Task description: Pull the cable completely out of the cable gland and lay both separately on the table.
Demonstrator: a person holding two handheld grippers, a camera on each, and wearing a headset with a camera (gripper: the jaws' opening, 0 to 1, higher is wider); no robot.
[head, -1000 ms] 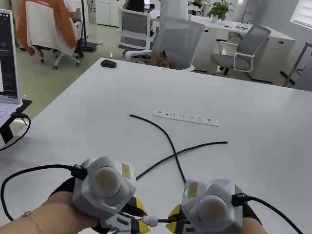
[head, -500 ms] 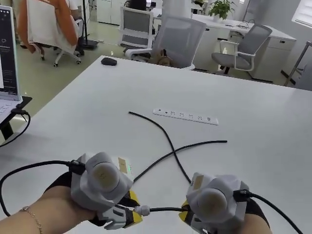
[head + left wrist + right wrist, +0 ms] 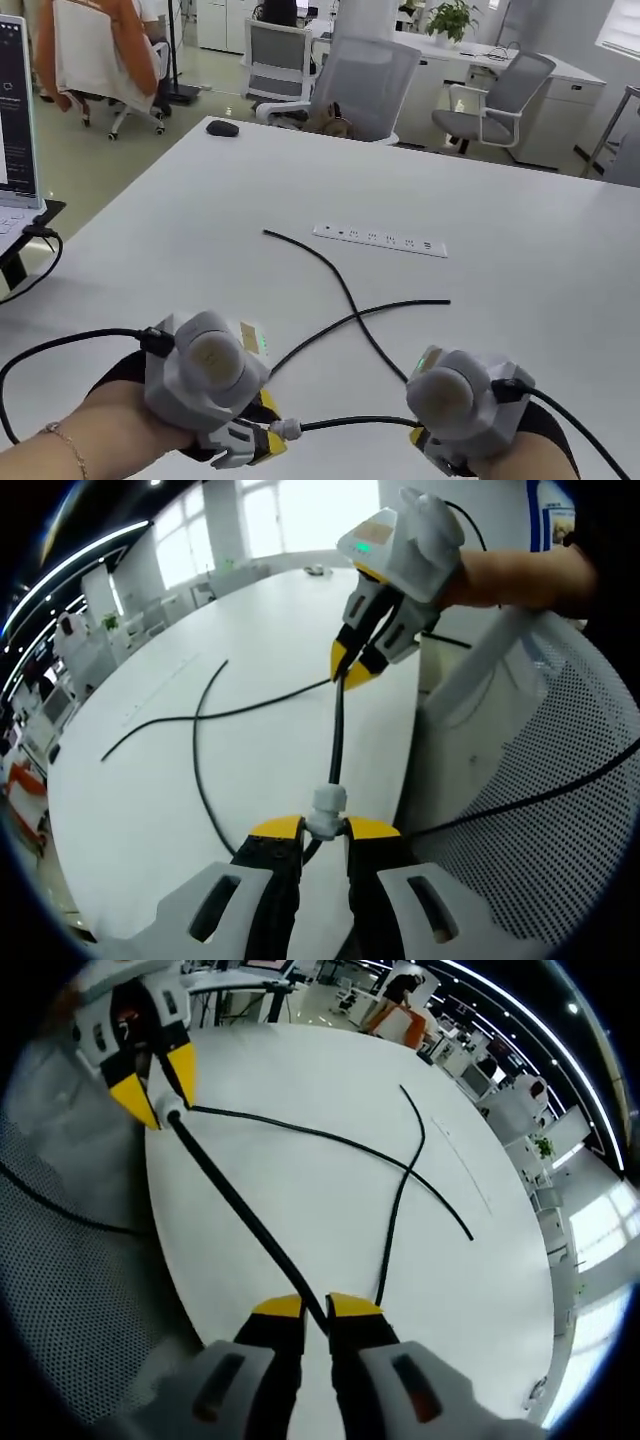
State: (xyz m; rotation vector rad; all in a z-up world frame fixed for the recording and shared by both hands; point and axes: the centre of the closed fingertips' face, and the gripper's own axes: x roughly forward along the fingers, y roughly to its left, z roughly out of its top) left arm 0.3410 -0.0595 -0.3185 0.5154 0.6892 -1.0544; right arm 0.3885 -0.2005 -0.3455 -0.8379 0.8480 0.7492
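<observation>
In the head view the right tool's (image 3: 416, 436) jaws are tucked under its own grey body and the bottom edge cuts off both hands. Two black runs cross on the white surface (image 3: 520, 270) in front of the power strip (image 3: 380, 241). Where each one ends near the tools is hard to make out, so I cannot tell which belongs to the held cable (image 3: 350, 423).

The left tool (image 3: 322, 830) is narrowed onto the white cable gland (image 3: 328, 810), gripping it between its yellow tips at the near edge of the surface. From the gland's mouth the cable runs straight across to the right tool, whose jaws are pinched tight on it, as the right gripper view (image 3: 315, 1310) shows. Gland and cable are both held just above the surface, and the cable is still in the gland.

Compared with half a second ago the tools stand farther apart. The right one has moved off to the right, and a longer stretch of cable is bared between it and the gland
</observation>
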